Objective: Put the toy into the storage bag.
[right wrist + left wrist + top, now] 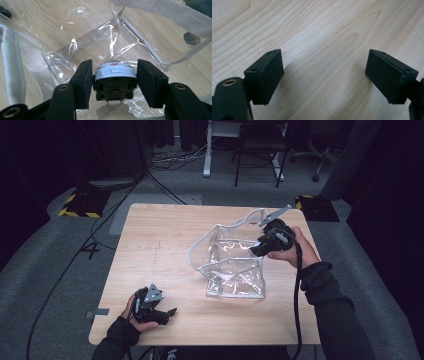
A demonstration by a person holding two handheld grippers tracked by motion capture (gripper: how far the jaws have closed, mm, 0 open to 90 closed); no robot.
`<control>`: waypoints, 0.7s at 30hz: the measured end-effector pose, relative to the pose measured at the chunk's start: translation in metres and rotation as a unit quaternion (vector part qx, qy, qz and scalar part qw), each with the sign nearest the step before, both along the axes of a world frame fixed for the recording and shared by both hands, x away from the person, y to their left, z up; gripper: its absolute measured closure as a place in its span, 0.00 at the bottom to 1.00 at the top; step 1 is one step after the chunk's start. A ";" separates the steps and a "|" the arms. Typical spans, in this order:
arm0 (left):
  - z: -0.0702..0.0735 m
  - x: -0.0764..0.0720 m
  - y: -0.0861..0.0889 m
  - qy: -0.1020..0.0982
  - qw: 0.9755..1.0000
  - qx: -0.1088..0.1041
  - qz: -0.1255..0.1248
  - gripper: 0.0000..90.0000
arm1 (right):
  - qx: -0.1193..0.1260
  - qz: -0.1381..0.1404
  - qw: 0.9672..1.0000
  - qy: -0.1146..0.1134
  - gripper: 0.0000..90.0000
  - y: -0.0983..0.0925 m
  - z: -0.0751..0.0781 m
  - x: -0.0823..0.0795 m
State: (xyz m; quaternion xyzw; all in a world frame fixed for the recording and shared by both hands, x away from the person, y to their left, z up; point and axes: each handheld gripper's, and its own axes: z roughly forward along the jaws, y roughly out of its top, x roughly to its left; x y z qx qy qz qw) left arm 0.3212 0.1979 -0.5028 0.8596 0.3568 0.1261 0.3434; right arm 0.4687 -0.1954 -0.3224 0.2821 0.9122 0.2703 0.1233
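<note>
The tabletop (150, 250) is pale wood, and on its right half sits the clear plastic bag (235, 270), white-trimmed, its mouth standing open toward my right hand. My right gripper (260, 247) hangs at that mouth, at the bag's upper right rim — from its own camera I look past my fingers (83, 82) straight down into the bag, crinkled plastic and the white webbing strap (12, 67) around the edges. Between those fingers sits a small white-and-black gadget (114, 80), round white top with dark underparts — the left pad presses against its side, the right one stands just beside its other side, so I count it as held, over the bag's clear floor.

My left gripper (167, 312) rests near the front left corner of the tabletop, well apart from the bag. Its fingers (270, 75) stand wide — bare wood grain between them.
</note>
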 end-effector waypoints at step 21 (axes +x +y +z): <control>0.000 0.000 0.000 0.000 1.000 -0.001 0.001 0.17 | 0.031 0.004 0.999 -0.037 0.53 -0.003 0.002 -0.007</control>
